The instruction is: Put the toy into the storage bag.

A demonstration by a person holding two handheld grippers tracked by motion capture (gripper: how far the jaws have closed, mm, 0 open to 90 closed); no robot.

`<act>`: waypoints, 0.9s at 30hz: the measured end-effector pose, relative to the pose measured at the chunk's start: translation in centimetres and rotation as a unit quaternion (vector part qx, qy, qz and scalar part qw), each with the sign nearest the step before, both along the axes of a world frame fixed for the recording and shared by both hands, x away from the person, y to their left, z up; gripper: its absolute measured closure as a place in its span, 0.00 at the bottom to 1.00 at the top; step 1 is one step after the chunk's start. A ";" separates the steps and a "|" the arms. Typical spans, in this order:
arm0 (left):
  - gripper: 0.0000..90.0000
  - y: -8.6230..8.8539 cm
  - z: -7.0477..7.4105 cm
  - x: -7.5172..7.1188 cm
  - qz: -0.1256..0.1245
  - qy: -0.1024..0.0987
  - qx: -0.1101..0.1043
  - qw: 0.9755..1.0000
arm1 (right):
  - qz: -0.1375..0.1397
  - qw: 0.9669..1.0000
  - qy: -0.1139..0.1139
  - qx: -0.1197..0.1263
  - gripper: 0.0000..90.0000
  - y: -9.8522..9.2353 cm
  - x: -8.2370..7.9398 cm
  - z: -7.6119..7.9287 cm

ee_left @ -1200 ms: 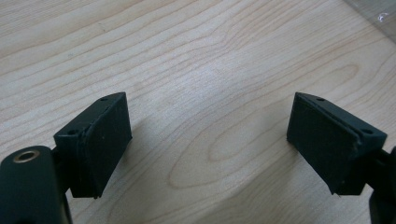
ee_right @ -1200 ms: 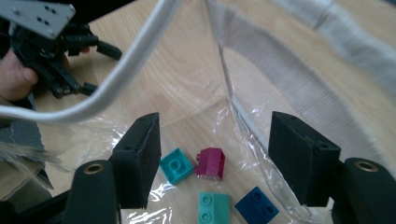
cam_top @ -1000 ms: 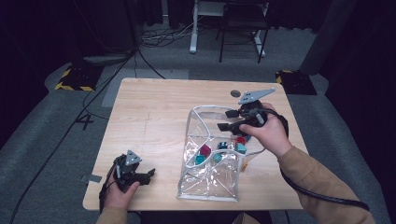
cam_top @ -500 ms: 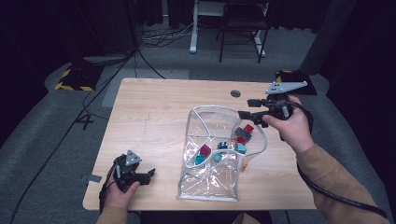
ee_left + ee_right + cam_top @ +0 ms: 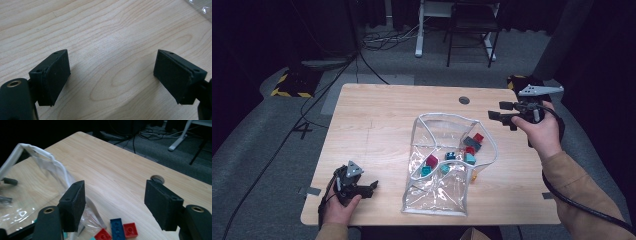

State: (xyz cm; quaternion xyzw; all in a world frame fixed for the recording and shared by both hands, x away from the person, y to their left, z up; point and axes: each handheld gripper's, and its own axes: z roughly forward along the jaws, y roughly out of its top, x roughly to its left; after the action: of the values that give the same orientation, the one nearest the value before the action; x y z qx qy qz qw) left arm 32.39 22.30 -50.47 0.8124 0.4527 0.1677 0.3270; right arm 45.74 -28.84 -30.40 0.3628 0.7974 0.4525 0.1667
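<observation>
bag: clear pouch (image 5: 439, 192) mid-table, limp, light, slippery; take its white rim (image 5: 492, 145).
right gripper (image 5: 503, 115): jaws apart, empty, by the table's right edge.
left gripper (image 5: 371, 188): jaws spread, nothing held.

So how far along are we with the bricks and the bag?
Done: most bricks sit clustered within the bag, near its mouth. Whether the red and blue ones by the rim are fully inside, I cannot tell. In hand: nothing; right gripper and left gripper are both open and empty. Left: probably nudging strays in and closing the bag.
</observation>
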 end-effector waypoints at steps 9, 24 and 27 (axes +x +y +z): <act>0.16 0.0 0.0 0.0 0.001 0.000 0.000 1.000 | -0.030 0.999 0.017 -0.010 0.38 -1.6 1.8 -2.7; 0.16 0.0 0.0 0.0 0.003 0.001 -0.002 1.000 | -0.024 0.998 0.058 -0.026 0.39 -0.7 4.7 -9.7; 0.16 0.0 0.0 0.0 0.003 0.001 -0.001 1.000 | -0.027 0.997 0.069 -0.037 0.39 -0.5 5.0 -11.1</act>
State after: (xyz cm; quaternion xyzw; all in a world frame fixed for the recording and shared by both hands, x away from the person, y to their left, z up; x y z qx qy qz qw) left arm 32.42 22.31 -50.47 0.8110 0.4557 0.1671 0.3265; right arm 50.71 -29.34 -41.51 0.4084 0.8130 0.3917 0.1370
